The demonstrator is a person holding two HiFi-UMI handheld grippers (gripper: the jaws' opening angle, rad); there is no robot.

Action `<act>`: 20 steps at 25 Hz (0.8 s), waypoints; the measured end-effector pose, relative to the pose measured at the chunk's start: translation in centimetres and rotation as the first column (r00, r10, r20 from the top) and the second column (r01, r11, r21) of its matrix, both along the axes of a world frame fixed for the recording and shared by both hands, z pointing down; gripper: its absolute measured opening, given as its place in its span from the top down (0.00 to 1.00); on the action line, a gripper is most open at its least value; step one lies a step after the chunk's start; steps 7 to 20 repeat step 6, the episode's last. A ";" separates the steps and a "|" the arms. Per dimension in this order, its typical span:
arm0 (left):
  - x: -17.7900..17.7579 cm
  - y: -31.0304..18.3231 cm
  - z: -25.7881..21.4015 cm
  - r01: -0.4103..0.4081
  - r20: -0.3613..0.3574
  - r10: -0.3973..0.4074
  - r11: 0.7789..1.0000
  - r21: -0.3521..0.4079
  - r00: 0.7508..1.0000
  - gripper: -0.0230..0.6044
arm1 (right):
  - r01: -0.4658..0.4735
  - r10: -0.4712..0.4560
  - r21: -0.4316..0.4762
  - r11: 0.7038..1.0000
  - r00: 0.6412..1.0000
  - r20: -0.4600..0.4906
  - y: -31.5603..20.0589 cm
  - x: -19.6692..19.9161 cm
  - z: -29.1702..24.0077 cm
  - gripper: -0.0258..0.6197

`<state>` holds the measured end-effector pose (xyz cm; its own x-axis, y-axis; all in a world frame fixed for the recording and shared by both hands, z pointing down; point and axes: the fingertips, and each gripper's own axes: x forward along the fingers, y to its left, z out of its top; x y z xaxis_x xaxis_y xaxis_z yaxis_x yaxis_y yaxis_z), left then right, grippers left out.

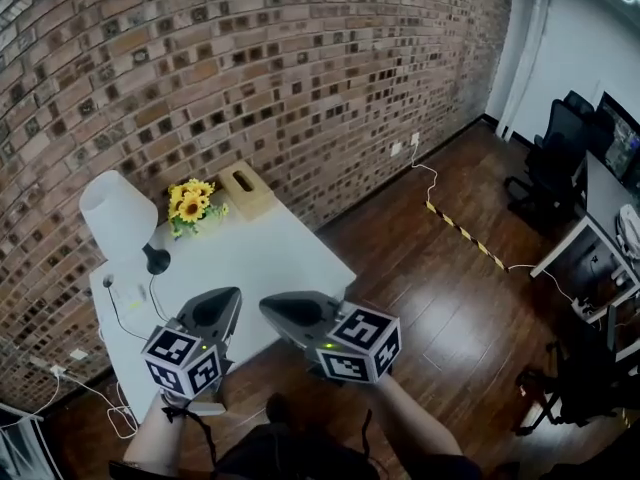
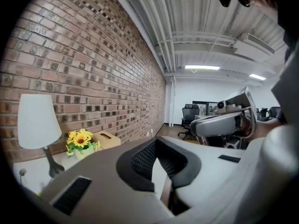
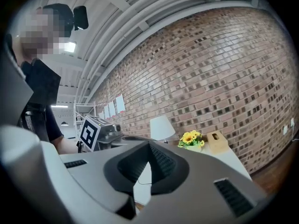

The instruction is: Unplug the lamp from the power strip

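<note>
We hold both grippers just over the near edge of a white rectangular table that stands against a brown brick wall. Their tips are close together but apart.

The left gripper has its jaws brought fully together, the tips meeting, and nothing is caught between them. The right gripper is the same, its jaws closed on each other and empty.

The white-shaded lamp with a black stem and base stands upright on the far left part of the table, well apart from both grippers. A thin dark cord runs from its base across the tabletop toward the near left edge. On the dark wooden floor, left of the table, lie small white blocks with white cables. We cannot tell whether one of them is the power strip.

Right of the lamp sits a bunch of yellow sunflowers in a small pot. A light wooden tissue box is just beyond it, by the wall. At the far right stand black office chairs.
</note>
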<state>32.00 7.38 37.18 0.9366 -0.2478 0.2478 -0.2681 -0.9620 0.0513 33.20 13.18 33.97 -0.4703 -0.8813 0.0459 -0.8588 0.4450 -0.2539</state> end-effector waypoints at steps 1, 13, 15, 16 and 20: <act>0.5 -0.3 0.2 -0.013 -0.002 0.013 1.000 -0.008 1.000 0.94 | -0.021 0.021 0.000 1.000 1.000 0.000 -0.2 0.5 0.0 0.98; 2.7 -2.4 1.4 -0.065 -0.003 0.065 0.997 -0.042 0.998 0.94 | -0.092 0.092 -0.019 0.996 0.996 -0.010 -2.1 2.2 0.9 0.98; 2.7 -2.4 1.4 -0.065 -0.003 0.065 0.997 -0.042 0.998 0.94 | -0.092 0.092 -0.019 0.996 0.996 -0.010 -2.1 2.2 0.9 0.98; 2.7 -2.4 1.4 -0.065 -0.003 0.065 0.997 -0.042 0.998 0.94 | -0.092 0.092 -0.019 0.996 0.996 -0.010 -2.1 2.2 0.9 0.98; 2.7 -2.4 1.4 -0.065 -0.003 0.065 0.997 -0.042 0.998 0.94 | -0.092 0.092 -0.019 0.996 0.996 -0.010 -2.1 2.2 0.9 0.98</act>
